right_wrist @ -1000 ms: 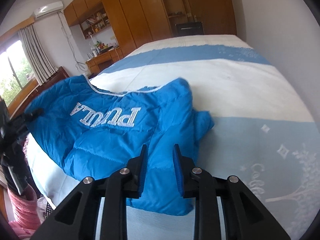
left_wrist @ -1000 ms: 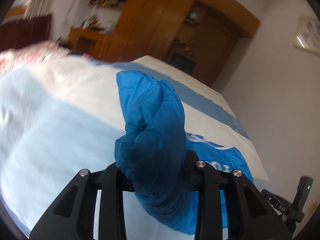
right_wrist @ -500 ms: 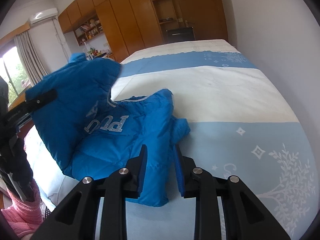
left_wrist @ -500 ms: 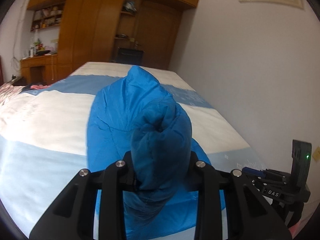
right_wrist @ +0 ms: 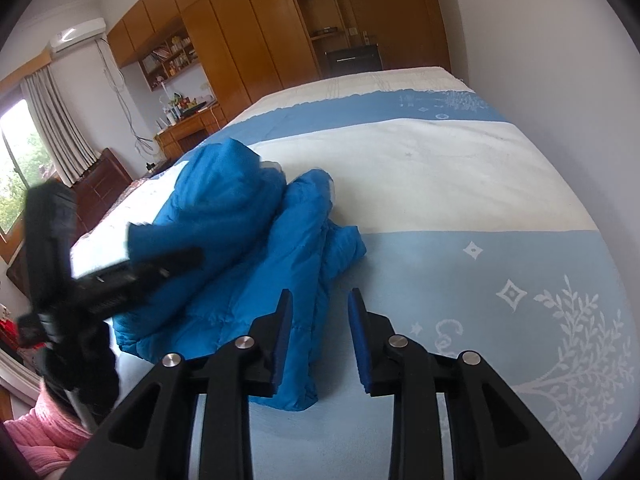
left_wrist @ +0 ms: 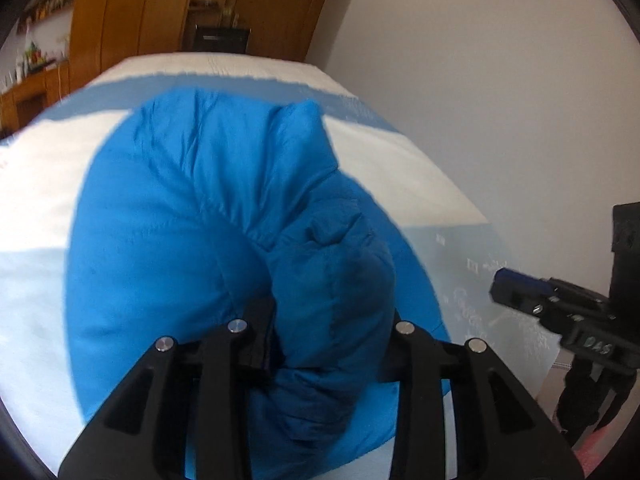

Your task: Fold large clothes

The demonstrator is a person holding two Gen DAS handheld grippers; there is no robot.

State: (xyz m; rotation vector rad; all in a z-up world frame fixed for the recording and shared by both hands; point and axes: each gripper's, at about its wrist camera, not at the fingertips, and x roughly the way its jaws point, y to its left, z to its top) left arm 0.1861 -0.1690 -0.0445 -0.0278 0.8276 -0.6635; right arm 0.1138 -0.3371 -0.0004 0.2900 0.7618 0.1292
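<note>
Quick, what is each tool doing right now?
Left tool: opening, a bunched part of the blue jacket between its fingers.
Right tool: opening, holding nothing.

A bright blue quilted jacket (right_wrist: 256, 248) lies at centre left on a bed cover (right_wrist: 460, 184) banded white, mid blue and pale blue, with white stars and a white tree at lower right. Orange-brown wardrobes (right_wrist: 248, 40) fill the upper centre. A pink sleeve (right_wrist: 44, 436) shows at lower left.
</note>
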